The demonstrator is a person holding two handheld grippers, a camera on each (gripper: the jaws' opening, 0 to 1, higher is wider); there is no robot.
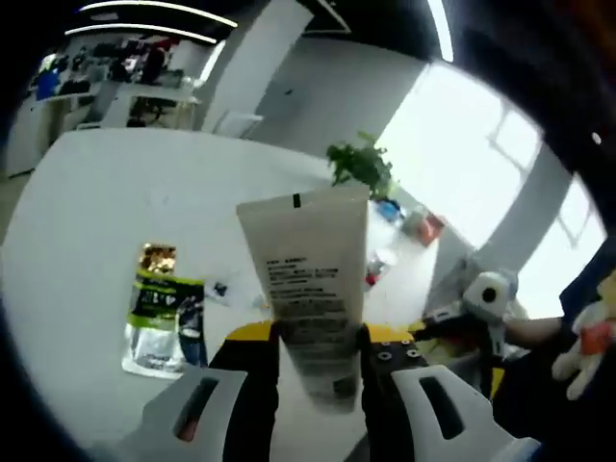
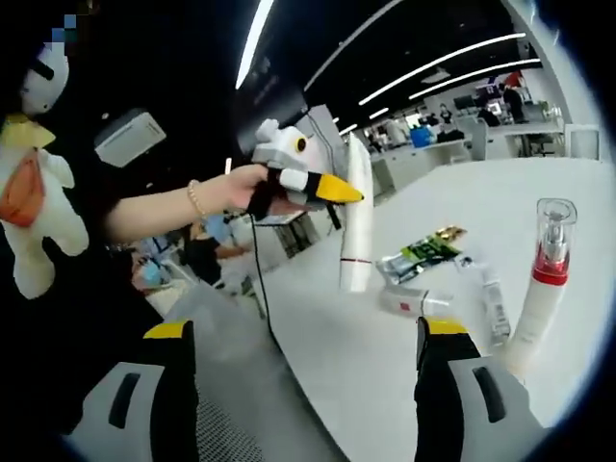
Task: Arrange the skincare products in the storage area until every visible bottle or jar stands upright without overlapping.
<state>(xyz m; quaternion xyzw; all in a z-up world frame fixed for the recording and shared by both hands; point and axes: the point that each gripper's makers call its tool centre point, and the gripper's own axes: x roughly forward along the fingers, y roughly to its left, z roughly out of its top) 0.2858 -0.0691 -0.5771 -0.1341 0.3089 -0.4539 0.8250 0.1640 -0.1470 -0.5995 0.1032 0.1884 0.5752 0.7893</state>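
Note:
My left gripper [image 1: 319,348] is shut on a pale cream tube [image 1: 310,279], which stands crimped end up between the jaws above the white table [image 1: 115,192]. In the right gripper view the same tube [image 2: 356,217] hangs upright in the left gripper [image 2: 339,190], held by a person's hand. My right gripper [image 2: 308,380] is open, its jaws wide apart with nothing between them. A white pump bottle [image 2: 544,279] with a red collar and clear cap stands just right of its right jaw. A green and silver sachet with a gold cap [image 1: 164,313] [image 2: 422,252] lies flat on the table.
Two small white tubes [image 2: 416,303] [image 2: 495,306] lie flat near the sachet. A potted plant [image 1: 362,166] and small coloured items [image 1: 423,227] sit at the table's far end. A plush toy [image 2: 31,173] hangs beside the person's arm. The table edge [image 2: 289,356] runs between my right jaws.

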